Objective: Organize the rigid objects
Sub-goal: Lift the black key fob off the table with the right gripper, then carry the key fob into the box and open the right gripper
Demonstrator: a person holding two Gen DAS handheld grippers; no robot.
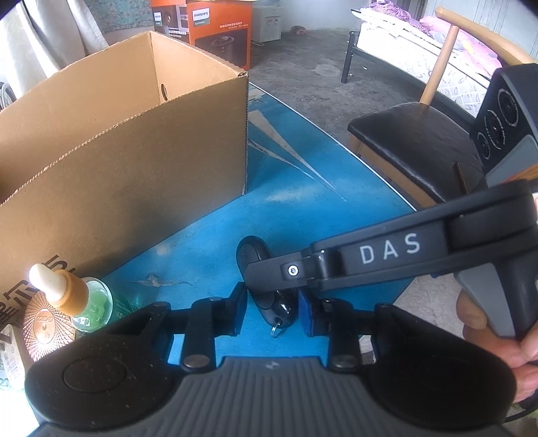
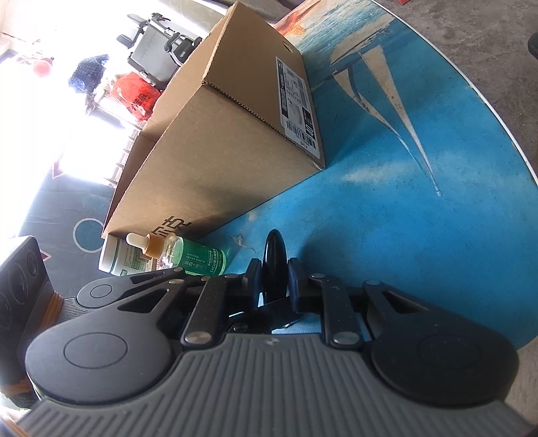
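1. Left tool (image 1: 273, 311): my blue pads stand a little apart on either side of the key fob's ring end. A gap shows at the pad on the picture's left, so I read this as bracketing rather than a grip, probably to steady the fob or take it over.
2. Key fob (image 1: 280, 309): black and oval, with a small metal ring at its near end. It is low over the blue desk (image 1: 302, 208), just in front of the box. The right wrist view shows it edge-on, so it is turned on its edge rather than lying flat.
3. Right tool (image 2: 274, 277): pressed together on the fob's body, pinching its two broad faces. This is the firmest hold on so thin a thing. My hand (image 1: 484, 319) holds its handle at the picture's right.
4. Dropper bottle (image 1: 90, 299), green bottle (image 2: 198, 260), white jar (image 2: 117, 257) and copper-coloured disc (image 1: 45, 324): clustered against the foot of the box, apparently waiting their turn.
5. Cardboard box (image 1: 134, 151): open-topped and standing on the desk near the fob. I judge it to be where the objects are to go, which calls for a lift over its near wall.
6. Chair (image 1: 413, 141), bed (image 1: 437, 57) and orange carton (image 1: 222, 30): background, beyond the desk.
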